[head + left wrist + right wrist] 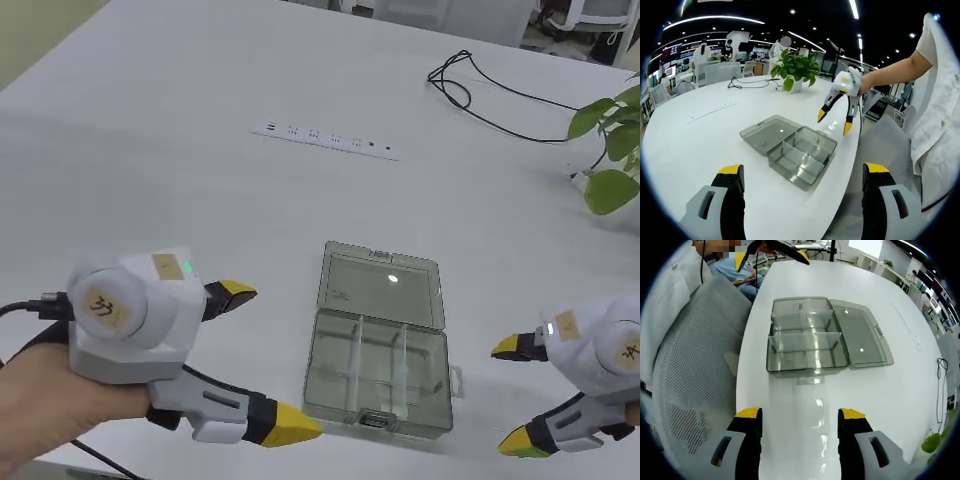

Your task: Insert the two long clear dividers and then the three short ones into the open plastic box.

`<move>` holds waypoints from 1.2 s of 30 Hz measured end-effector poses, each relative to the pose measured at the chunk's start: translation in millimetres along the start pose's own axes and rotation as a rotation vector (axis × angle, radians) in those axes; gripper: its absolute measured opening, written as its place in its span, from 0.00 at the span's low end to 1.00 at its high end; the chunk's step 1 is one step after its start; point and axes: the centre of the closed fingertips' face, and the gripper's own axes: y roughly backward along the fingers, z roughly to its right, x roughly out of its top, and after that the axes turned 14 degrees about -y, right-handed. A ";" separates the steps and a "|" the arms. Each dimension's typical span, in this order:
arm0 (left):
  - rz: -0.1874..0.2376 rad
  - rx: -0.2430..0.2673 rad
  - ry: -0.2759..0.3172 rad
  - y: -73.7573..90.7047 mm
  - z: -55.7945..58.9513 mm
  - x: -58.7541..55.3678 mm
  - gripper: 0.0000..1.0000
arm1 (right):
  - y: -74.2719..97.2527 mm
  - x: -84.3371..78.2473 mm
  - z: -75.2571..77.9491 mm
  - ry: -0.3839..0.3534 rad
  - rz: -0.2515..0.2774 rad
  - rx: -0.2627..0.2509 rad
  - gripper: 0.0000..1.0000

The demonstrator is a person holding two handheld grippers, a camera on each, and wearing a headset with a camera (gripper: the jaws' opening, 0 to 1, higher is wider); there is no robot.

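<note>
Both tools are out wide and empty: the left gripper (pixel 270 358) has its yellow-tipped jaws spread apart, and the right gripper (pixel 510 395) is parted the same way, holding nothing. Between them, near the table's front edge, sits the open clear grey plastic box (pixel 318 385), its hinged lid (pixel 385 285) lying flat on the far side. Two long clear dividers (pixel 357 350) appear to stand lengthwise inside; the short ones I cannot make out for certain, clear on clear.

That is the first danger: transparent parts are easy to misjudge, so a jaw could close on air or nip a piece crooked. The box looks light on a smooth white table (pixel 150 150) with nothing bracing it, so a downward push off-centre could skid it or pop a seated long divider loose. A tilted short piece would likely jam across the slots.

Around it: a white power strip (pixel 325 140), a black looped cable (pixel 470 95) and a green leafy plant (pixel 610 150), all well apart. Nothing blocks the approach.
</note>
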 end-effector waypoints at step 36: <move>0.005 -0.016 0.022 -10.4 -3.3 -2.1 1.00 | -30.3 -20.9 14.9 0.141 -0.120 -0.026 0.33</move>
